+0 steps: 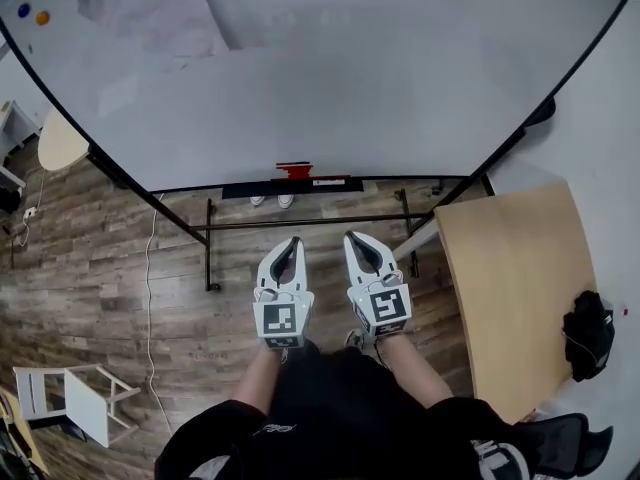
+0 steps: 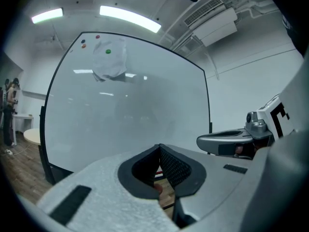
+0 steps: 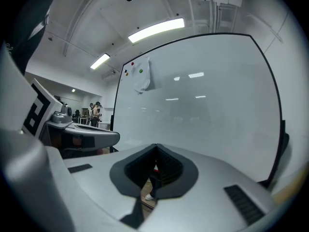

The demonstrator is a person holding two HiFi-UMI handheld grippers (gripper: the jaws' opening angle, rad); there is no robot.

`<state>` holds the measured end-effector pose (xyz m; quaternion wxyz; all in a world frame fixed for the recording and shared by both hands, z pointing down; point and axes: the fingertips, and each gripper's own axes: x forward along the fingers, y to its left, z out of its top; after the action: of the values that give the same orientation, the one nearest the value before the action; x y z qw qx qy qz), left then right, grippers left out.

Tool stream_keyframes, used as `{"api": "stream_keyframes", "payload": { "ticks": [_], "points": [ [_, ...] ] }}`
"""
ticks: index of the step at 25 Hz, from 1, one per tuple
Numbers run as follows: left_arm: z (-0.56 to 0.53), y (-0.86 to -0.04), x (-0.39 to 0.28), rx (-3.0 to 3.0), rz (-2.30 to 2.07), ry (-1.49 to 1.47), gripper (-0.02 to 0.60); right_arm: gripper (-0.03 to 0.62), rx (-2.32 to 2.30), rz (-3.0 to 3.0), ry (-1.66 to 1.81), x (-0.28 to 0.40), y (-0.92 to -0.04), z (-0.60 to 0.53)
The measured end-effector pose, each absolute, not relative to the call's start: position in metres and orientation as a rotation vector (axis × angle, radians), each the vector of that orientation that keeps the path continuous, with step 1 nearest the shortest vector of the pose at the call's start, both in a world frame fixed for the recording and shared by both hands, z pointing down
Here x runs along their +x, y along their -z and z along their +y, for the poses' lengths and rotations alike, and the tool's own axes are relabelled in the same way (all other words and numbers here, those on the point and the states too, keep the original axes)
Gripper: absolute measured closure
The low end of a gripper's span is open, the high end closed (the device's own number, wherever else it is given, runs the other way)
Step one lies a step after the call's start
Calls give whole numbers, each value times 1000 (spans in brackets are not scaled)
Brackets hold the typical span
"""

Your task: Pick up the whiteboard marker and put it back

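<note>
Jaws together, left gripper (image 1: 296, 241) and right gripper (image 1: 351, 237) face whiteboard (image 1: 380, 78).

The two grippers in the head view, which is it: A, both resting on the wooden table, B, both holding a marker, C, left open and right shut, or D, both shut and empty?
D: the left gripper and the right gripper each have their jaws closed together with nothing between them, held in the air facing the whiteboard, clear of the wooden table.

Glossy whiteboard (image 1: 400, 88), wood-grain flr (image 1: 100, 268).
</note>
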<state>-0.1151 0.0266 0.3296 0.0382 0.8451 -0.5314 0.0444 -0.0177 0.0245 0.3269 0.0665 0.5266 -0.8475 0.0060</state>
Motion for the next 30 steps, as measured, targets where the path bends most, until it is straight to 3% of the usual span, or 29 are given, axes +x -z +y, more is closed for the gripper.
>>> {"api": "stream_keyframes", "payload": {
  "ticks": [13, 30],
  "points": [
    [35, -304, -67, 2609, -1663, -81, 577, 592, 1561, -2602, 97, 24, -302, 30],
    [46, -303, -62, 2552, -1733, -62, 577, 592, 1538, -2647, 55, 31, -305, 37]
  ]
}}
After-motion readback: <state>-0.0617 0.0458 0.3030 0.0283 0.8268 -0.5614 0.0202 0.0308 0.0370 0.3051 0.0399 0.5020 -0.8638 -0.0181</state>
